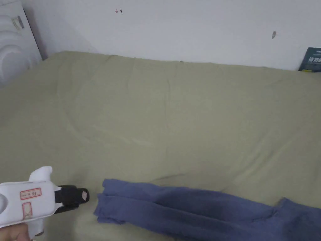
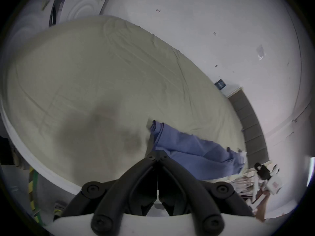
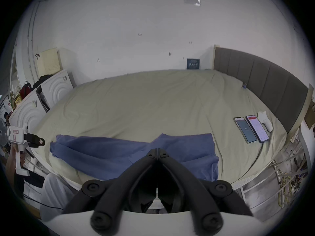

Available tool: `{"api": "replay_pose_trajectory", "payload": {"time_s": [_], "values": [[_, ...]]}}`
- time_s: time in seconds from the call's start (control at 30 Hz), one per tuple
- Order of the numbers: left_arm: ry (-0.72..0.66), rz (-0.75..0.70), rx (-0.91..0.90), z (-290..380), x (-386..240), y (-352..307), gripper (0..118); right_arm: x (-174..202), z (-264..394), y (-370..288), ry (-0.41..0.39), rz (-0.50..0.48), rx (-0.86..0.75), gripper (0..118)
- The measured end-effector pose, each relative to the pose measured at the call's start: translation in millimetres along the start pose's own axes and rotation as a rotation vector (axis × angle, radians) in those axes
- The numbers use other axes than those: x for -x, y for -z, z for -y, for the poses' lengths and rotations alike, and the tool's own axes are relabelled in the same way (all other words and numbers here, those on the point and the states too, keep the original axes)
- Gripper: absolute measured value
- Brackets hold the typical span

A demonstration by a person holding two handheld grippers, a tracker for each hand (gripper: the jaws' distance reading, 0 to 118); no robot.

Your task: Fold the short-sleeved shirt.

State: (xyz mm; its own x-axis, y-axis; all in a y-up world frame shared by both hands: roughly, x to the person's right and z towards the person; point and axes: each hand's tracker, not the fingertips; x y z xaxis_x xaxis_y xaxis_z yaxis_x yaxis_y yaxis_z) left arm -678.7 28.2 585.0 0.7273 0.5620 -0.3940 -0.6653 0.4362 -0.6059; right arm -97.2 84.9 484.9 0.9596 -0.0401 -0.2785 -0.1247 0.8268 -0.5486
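A blue shirt (image 1: 194, 208) lies in a long folded strip along the near edge of the bed; it also shows in the left gripper view (image 2: 192, 152) and the right gripper view (image 3: 109, 152). My left gripper (image 1: 84, 196) hovers just left of the strip's left end, jaws together with nothing between them (image 2: 158, 152). It appears again at the far left of the right gripper view (image 3: 40, 141). My right gripper (image 3: 157, 152) is held above the middle of the shirt, jaws together and empty, apart from the cloth.
The bed is covered by an olive-green sheet (image 1: 175, 119) against a white wall. Two phones (image 3: 251, 131) and a white object (image 3: 265, 123) lie near the grey headboard (image 3: 265, 84). A dark box (image 1: 311, 60) leans on the wall. White panels (image 1: 14, 47) stand at the left.
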Motion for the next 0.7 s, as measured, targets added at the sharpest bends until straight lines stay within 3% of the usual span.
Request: {"api": "replay_pose_trajectory", "payload": {"time_s": [0.17, 0.2, 0.23, 0.27, 0.3, 0.43, 0.7], "values": [[0.053, 0.127, 0.08, -16, 4, 18, 0, 22, 3, -23, -0.048, 0.08, -0.093, 0], [0.043, 0.185, 0.089, -21, 7, 23, 9, 26, 4, -26, -0.051, 0.084, -0.1, 0], [0.034, 0.209, 0.106, -20, 7, 25, 43, 29, 5, -28, -0.052, 0.089, -0.104, 0], [0.039, 0.246, 0.131, -22, 10, 32, 97, 26, 1, -29, -0.053, 0.093, -0.099, 0], [0.038, 0.255, 0.19, -23, 9, 39, 118, 28, 1, -30, -0.056, 0.098, -0.098, 0], [-0.012, 0.28, 0.218, -35, 20, 65, 116, 25, 0, -31, -0.024, 0.108, -0.089, 0], [-0.039, 0.479, 0.294, -31, 12, 109, 115, 18, 4, -28, 0.027, 0.12, -0.064, 0]]}}
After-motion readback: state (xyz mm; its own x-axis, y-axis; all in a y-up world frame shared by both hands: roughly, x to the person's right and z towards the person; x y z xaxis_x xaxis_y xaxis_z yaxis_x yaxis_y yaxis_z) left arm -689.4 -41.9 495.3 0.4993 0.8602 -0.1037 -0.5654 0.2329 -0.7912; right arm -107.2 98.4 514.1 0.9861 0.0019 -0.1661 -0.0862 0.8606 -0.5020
